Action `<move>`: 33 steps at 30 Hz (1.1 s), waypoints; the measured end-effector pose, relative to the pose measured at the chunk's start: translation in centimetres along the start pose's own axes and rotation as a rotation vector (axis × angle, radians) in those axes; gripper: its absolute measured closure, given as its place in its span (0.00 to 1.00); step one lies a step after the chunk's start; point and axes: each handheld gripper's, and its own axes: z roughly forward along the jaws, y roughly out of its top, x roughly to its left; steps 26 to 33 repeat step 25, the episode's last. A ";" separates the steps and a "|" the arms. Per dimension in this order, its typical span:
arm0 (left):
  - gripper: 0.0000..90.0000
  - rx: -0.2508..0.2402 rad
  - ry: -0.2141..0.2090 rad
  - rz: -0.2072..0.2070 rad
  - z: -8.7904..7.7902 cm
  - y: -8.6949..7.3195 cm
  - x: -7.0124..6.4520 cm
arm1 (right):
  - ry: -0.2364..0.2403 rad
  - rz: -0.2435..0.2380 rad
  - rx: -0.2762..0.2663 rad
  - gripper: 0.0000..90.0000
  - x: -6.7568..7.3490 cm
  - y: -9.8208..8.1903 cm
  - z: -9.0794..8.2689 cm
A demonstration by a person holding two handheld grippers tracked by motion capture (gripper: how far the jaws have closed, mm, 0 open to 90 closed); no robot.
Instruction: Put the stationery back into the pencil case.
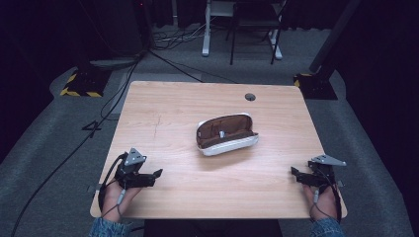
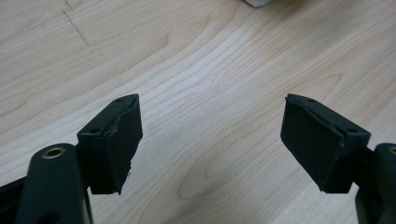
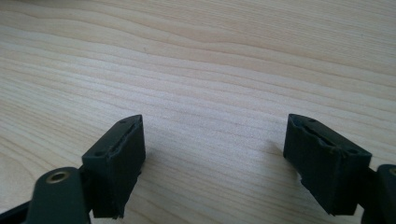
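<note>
Both our tongs, left [image 1: 157, 174] and right [image 1: 293, 171], gape empty; open pouch [image 1: 226, 134] sits mid-counter [image 1: 163, 103], a one-sided grab could tip it.

The table [image 1: 168, 108] is showing pale, light-brown wood with a wavy grain and a faint dotted line, plus one dark round hole [image 1: 250, 97] near its far edge. The open case [image 1: 226, 134] is showing a white outer shell and a brown lining. The left claw [image 1: 157, 174] and right claw [image 1: 295, 173] are showing matt black jaws under grey three-cornered plates. The sleeves [image 1: 106, 228] are showing blue denim. The floor [image 1: 44, 143] is showing grey carpet, with yellow-and-black hazard stripes [image 1: 79, 92] on a stand's base.
</note>
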 end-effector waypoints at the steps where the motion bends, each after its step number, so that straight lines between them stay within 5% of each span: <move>1: 0.24 0.008 -0.001 0.003 0.1 -0.2 0.1 | 0.000 0.000 0.000 0.23 0.0 0.0 0.0; 8: 0.24 0.058 0.007 -0.021 1.8 -1.4 0.5 | 0.000 0.000 0.000 0.23 0.0 0.0 0.0; 13: 0.23 0.089 0.034 0.005 2.9 -1.9 0.4 | 0.000 0.000 0.000 0.23 0.0 0.0 0.0; 16: 0.18 0.045 0.031 0.007 3.3 -2.2 0.4 | 0.001 0.000 0.000 0.23 0.0 0.0 0.0; 33: 0.18 0.042 0.069 -0.027 3.5 -2.1 0.1 | 0.001 0.002 0.000 0.23 0.0 0.0 0.0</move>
